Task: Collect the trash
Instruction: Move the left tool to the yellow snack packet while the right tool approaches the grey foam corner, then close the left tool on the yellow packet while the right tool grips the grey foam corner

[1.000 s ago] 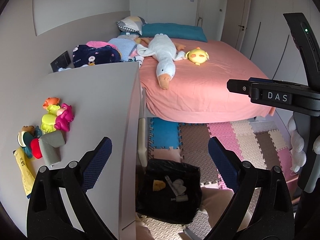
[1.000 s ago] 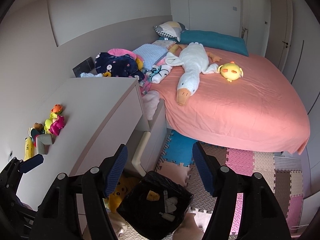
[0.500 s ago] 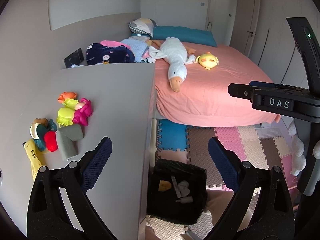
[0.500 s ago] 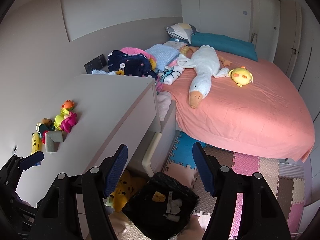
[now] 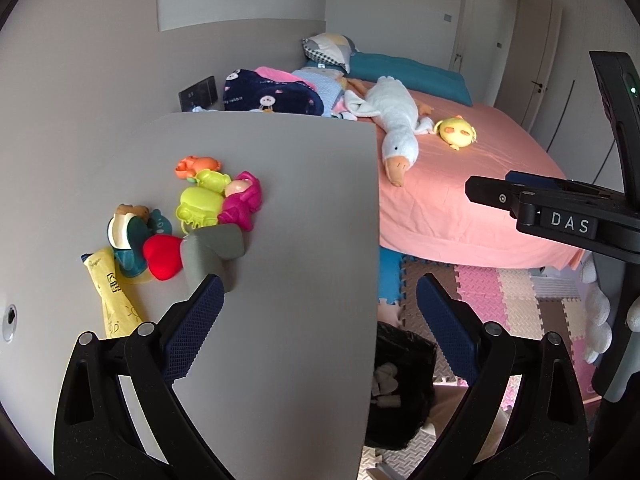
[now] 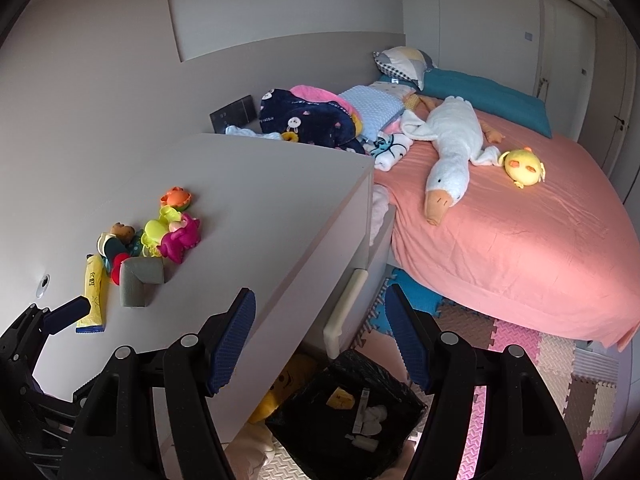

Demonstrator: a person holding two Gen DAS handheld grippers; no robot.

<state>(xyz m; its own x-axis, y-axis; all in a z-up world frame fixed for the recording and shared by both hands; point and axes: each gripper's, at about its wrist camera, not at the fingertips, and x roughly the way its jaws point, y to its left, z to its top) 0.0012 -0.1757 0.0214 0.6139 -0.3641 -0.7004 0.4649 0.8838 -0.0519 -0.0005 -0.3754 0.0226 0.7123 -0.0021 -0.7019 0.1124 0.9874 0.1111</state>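
A yellow crumpled tube (image 5: 109, 293) (image 6: 93, 291) lies near the left end of the grey dresser top (image 5: 296, 208) (image 6: 256, 216), beside a grey foam corner piece (image 5: 211, 252) (image 6: 139, 280). On the floor by the dresser stands a black-lined trash bin (image 5: 402, 388) (image 6: 316, 436) with paper scraps and a small tube inside. My left gripper (image 5: 318, 292) hangs open over the dresser's right edge, with nothing between its fingers. My right gripper (image 6: 320, 298) is open and empty too, above the dresser front and the bin.
Several plastic toys (image 5: 218, 200) (image 6: 172, 232) sit clustered behind the foam piece. A bed with a pink sheet (image 6: 520, 240) carries a white goose plush (image 6: 452, 148) and a yellow plush (image 6: 522, 168). Foam puzzle mats (image 5: 516, 300) cover the floor.
Both grippers have moved left toward the dresser top; the toys and yellow tube now sit nearer the centre of both views, and the bin has slid toward the lower edge.
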